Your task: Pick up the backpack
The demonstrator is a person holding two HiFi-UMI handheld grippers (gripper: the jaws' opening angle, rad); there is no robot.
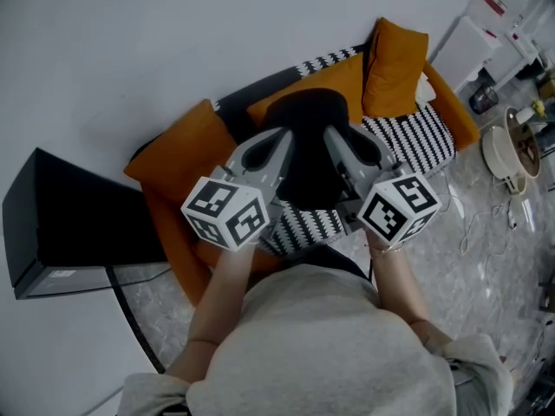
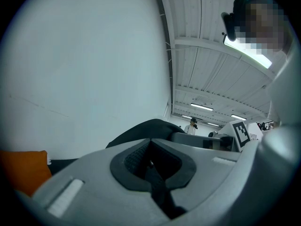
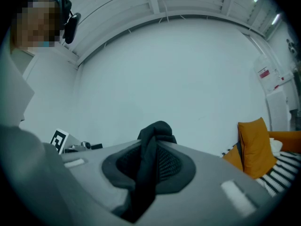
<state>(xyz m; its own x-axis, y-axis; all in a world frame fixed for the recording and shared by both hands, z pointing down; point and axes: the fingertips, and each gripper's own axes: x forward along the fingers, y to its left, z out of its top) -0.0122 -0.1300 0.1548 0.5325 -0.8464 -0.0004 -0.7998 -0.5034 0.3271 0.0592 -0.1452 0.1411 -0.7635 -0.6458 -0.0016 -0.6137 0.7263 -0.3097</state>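
Black backpack (image 1: 309,150) is up between the two grippers, over the orange sofa (image 1: 173,159) and its striped cover (image 1: 416,137), in front of the person's chest. Left gripper (image 1: 279,141) comes in from the bag's left and right gripper (image 1: 340,144) from its right, both pointing about level at the bag's upper part. This looks like a two-sided hold so the bag hangs evenly instead of swinging from one corner. In the left gripper view the left gripper (image 2: 153,161) has its jaws nearly together, pinched on a thin strap (image 2: 159,187) that runs down out of the pads, with the bag's dark hump (image 2: 141,128) just past the tips. In the right gripper view the right gripper (image 3: 149,161) has its jaws a little wider, clamped on a thick strap (image 3: 146,173) that bunches up above the pads, so the small gap is simply filled by fabric. Both grips are on soft webbing, not the bag's body. That is probably because straps are the only parts narrow enough to fit the jaws. Whether the bag's bottom is clear of the seat cannot be told, as the bag itself hides it. Judging by the pose, the pickup is at or near its end. The risk is the thin strap sliding through the left pads. Orange cushion (image 1: 395,59) sits well behind, untouched.
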